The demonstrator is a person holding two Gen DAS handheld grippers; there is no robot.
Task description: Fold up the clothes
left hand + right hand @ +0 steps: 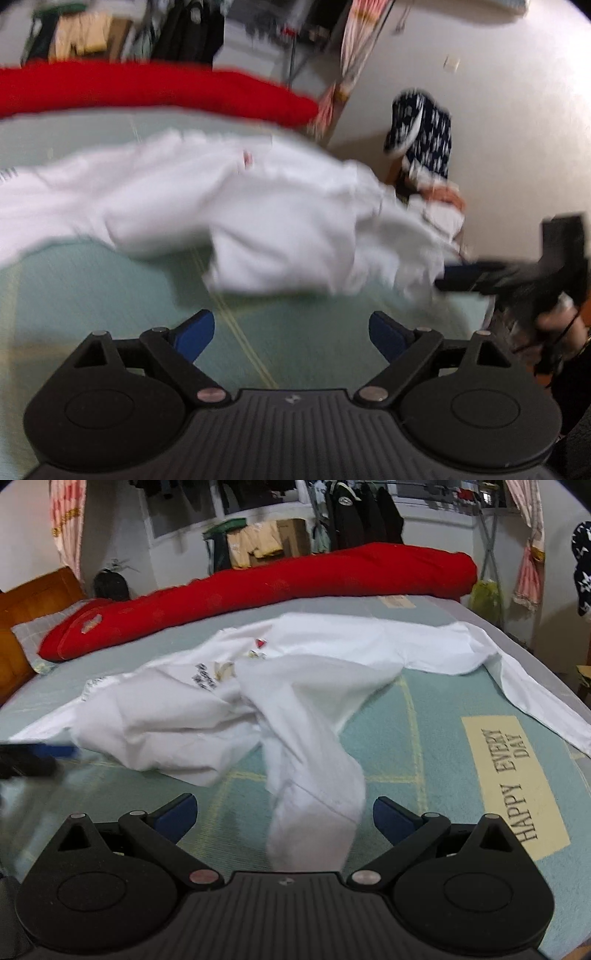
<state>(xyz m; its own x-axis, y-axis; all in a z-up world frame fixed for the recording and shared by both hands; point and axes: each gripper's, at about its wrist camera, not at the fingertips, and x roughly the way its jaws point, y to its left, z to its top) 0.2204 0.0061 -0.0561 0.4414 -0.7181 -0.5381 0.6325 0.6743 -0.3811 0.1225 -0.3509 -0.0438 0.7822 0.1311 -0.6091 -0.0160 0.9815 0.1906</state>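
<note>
A crumpled white long-sleeved garment (pixel 280 672) with a small print lies spread across the bed. One sleeve (pixel 314 805) trails toward me and lies between the wide jaws of my right gripper (pixel 284 816), whose blue pads (pixel 391 818) do not press on it. My left gripper (pixel 291 332) is open over bare sheet just short of the garment (pixel 258 206), with nothing between its fingers. Each gripper shows at the edge of the other's view: the right gripper (pixel 456 277) at the garment's right end, the left gripper (pixel 55 755) at its left hem.
A long red rolled quilt (pixel 295 579) lies along the far side of the pale green bed sheet (pixel 424 738), which bears a "HAPPY EVERY DAY" patch (pixel 513 782). A wooden headboard (pixel 37 598) stands at the left. A navy patterned cloth (pixel 424 129) hangs on the wall beyond the bed's right edge.
</note>
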